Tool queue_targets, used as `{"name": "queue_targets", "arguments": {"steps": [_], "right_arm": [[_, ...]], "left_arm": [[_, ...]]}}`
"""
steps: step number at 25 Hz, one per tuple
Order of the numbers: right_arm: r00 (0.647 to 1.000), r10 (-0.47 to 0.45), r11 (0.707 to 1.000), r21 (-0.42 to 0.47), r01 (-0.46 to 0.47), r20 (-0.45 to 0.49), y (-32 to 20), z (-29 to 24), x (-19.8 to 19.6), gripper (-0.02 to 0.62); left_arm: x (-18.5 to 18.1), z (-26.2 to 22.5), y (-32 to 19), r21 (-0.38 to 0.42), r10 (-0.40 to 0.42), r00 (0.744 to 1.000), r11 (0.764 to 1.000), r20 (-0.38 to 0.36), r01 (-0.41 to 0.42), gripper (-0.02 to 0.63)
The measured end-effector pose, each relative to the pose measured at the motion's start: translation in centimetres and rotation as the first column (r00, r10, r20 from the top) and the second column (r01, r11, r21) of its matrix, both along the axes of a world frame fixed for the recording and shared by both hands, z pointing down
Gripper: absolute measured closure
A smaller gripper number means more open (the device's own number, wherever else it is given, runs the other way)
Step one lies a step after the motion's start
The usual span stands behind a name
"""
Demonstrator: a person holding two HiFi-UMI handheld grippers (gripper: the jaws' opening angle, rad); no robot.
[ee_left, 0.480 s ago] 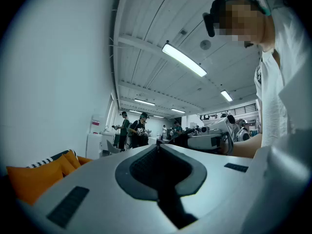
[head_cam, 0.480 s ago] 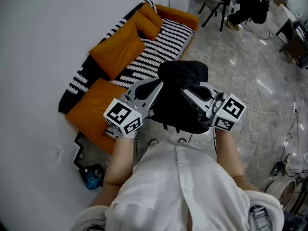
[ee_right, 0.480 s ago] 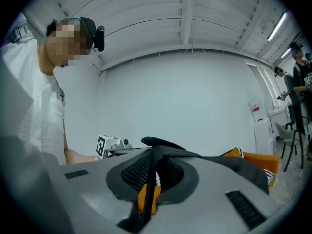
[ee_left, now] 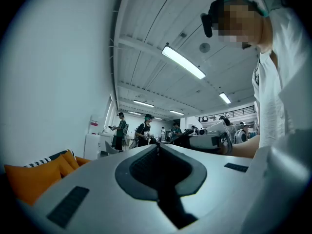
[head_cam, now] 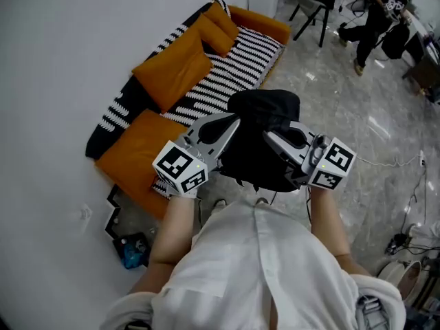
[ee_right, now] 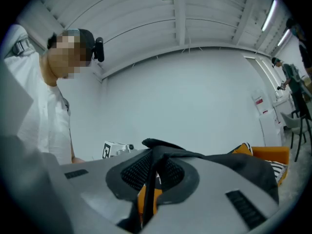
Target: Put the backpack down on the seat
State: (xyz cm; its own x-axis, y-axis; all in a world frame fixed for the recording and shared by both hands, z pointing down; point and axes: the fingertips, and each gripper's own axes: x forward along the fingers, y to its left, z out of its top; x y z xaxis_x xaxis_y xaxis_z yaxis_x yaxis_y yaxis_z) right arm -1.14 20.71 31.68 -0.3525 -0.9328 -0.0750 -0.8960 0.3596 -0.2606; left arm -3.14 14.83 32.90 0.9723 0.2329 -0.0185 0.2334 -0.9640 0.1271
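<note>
Carrying step: right tongs (ee_right: 155,164) pinch the backpack's (head_cam: 265,108) black fabric, left tongs (ee_left: 157,149) pressed together beside it. Next, swing toward the seat (head_cam: 234,64) at upper left, lower, release.

We see a matt black cloth backpack (head_cam: 267,112), soft orange cloth cushions (head_cam: 172,71), a striped woven sofa cover (head_cam: 237,64), a glossy stone floor (head_cam: 344,95)

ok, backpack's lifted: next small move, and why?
Probably carry the backpack forward and left until it is over the striped seat, before lowering. It hangs over the floor, short of the sofa, with the right gripper, jaws shut on its fabric.
</note>
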Motion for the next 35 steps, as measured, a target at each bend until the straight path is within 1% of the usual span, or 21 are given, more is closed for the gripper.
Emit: {"name": "queue_targets", "arguments": {"steps": [2, 4, 7, 10, 11, 13, 14, 17, 21, 27, 29, 35], "right_arm": [[1.000, -0.010, 1.000, 0.006, 0.010, 0.023, 0.0, -0.2, -0.1, 0.560], [0.999, -0.020, 1.000, 0.009, 0.020, 0.032, -0.1, -0.2, -0.2, 0.560], [0.999, -0.044, 0.999, 0.011, 0.044, 0.025, -0.1, -0.4, -0.4, 0.558], [0.998, -0.065, 0.998, 0.008, 0.065, 0.017, -0.2, -0.4, -0.6, 0.559], [0.997, -0.072, 0.997, 0.006, 0.071, 0.016, -0.2, -0.4, -0.7, 0.559], [0.996, -0.083, 0.997, 0.001, 0.083, 0.014, -0.3, -0.5, -0.8, 0.558], [0.996, -0.087, 0.996, -0.001, 0.087, 0.015, -0.3, -0.6, -0.9, 0.559], [0.995, -0.098, 0.995, -0.003, 0.098, 0.026, -0.5, -0.8, -1.0, 0.558], [0.994, -0.103, 0.995, -0.002, 0.103, 0.038, -0.4, -0.7, -1.0, 0.558], [0.994, -0.105, 0.994, -0.025, 0.105, 0.025, -0.6, -0.4, -0.9, 0.558], [0.994, -0.108, 0.994, -0.032, 0.108, 0.023, -0.6, -0.5, -1.0, 0.558], [0.994, -0.111, 0.993, -0.038, 0.112, 0.023, -0.6, -0.1, -1.1, 0.558]], "left_arm": [[-0.3, 0.2, 0.0, -0.012, 0.014, 1.000, 1.000, -0.002, -0.014, 0.571], [-0.6, 0.8, 0.3, -0.027, 0.044, 0.999, 0.999, 0.011, -0.044, 0.571], [-0.7, 2.3, 0.6, -0.058, 0.088, 0.995, 0.995, 0.051, -0.085, 0.566], [-0.1, 3.8, 1.6, -0.088, 0.155, 0.983, 0.985, 0.100, -0.147, 0.558], [0.2, 4.1, 2.0, -0.093, 0.177, 0.977, 0.982, 0.116, -0.166, 0.542], [0.9, 4.4, 2.8, -0.102, 0.214, 0.966, 0.974, 0.142, -0.201, 0.471], [1.2, 4.5, 3.1, -0.112, 0.230, 0.962, 0.970, 0.150, -0.214, 0.456], [1.5, 4.5, 3.2, -0.164, 0.265, 0.953, 0.957, 0.144, -0.241, 0.451], [1.2, 4.4, 3.2, -0.247, 0.287, 0.953, 0.935, 0.099, -0.256, 0.442], [1.5, 3.6, 3.3, -0.238, 0.269, 0.959, 0.941, 0.085, -0.242, 0.457], [1.8, 3.6, 3.3, -0.252, 0.276, 0.957, 0.936, 0.094, -0.245, 0.457], [1.9, 3.9, 3.7, -0.303, 0.319, 0.941, 0.913, 0.110, -0.274, 0.463]]}}
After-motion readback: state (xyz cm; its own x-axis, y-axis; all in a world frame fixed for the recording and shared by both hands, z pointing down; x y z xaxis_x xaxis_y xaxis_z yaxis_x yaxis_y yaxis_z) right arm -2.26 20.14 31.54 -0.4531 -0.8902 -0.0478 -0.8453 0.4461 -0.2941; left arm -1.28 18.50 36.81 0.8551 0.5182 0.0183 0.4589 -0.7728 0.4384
